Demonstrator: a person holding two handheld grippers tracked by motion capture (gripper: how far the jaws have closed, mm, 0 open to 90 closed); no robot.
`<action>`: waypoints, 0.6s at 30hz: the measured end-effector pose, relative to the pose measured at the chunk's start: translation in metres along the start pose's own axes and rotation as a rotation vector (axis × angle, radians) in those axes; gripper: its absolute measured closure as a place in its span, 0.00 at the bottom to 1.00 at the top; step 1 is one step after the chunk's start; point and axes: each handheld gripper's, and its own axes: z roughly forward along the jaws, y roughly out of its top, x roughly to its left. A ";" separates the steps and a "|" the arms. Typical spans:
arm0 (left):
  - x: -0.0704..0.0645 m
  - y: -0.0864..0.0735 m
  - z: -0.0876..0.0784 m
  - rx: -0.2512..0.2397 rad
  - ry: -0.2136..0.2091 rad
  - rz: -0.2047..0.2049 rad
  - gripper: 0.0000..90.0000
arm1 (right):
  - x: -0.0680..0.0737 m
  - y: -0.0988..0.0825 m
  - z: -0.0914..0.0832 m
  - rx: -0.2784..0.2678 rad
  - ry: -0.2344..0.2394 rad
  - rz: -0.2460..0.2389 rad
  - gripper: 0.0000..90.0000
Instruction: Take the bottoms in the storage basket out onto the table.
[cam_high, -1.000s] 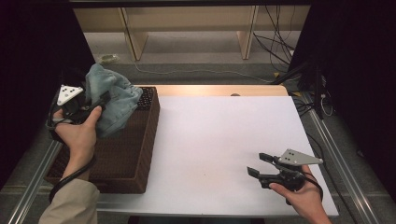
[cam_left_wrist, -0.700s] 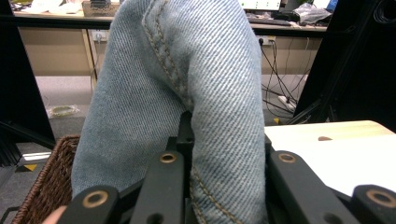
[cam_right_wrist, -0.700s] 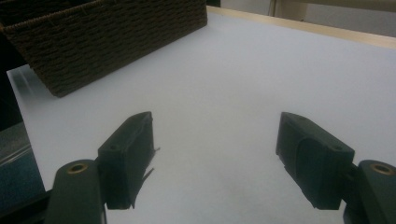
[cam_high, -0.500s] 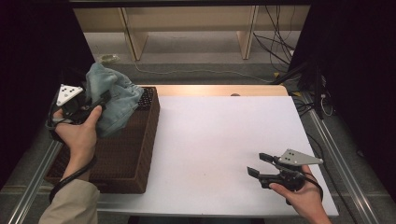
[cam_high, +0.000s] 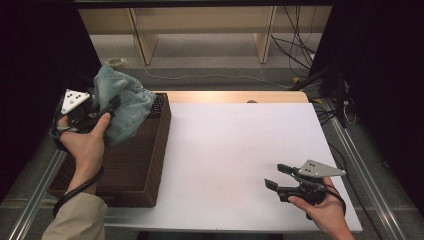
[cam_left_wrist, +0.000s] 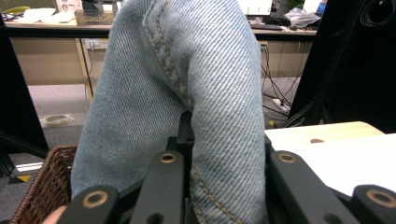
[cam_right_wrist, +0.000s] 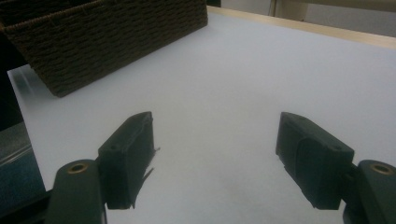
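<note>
left gripper is clamped on bunched denim, held up over the basket at the table's left edge. right gripper hovers wide open and empty, near the front right corner.

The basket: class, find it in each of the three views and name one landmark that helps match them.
High view: basket at left, on the table's left edge, under the denim.
Left gripper view: a corner of its rim at bottom left, beside the denim.
Right gripper view: its wall at top left.
Shared landmark: the white table.
</note>
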 end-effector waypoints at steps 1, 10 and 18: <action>-0.001 0.000 0.000 -0.001 -0.002 0.000 0.83 | 0.000 0.000 0.000 0.000 0.000 0.000 0.32; -0.005 0.004 -0.003 -0.010 -0.015 0.012 0.83 | 0.000 0.000 0.000 0.000 0.000 -0.001 0.32; -0.006 0.005 -0.004 -0.018 -0.017 0.013 0.83 | 0.000 0.000 0.000 -0.001 0.001 -0.001 0.32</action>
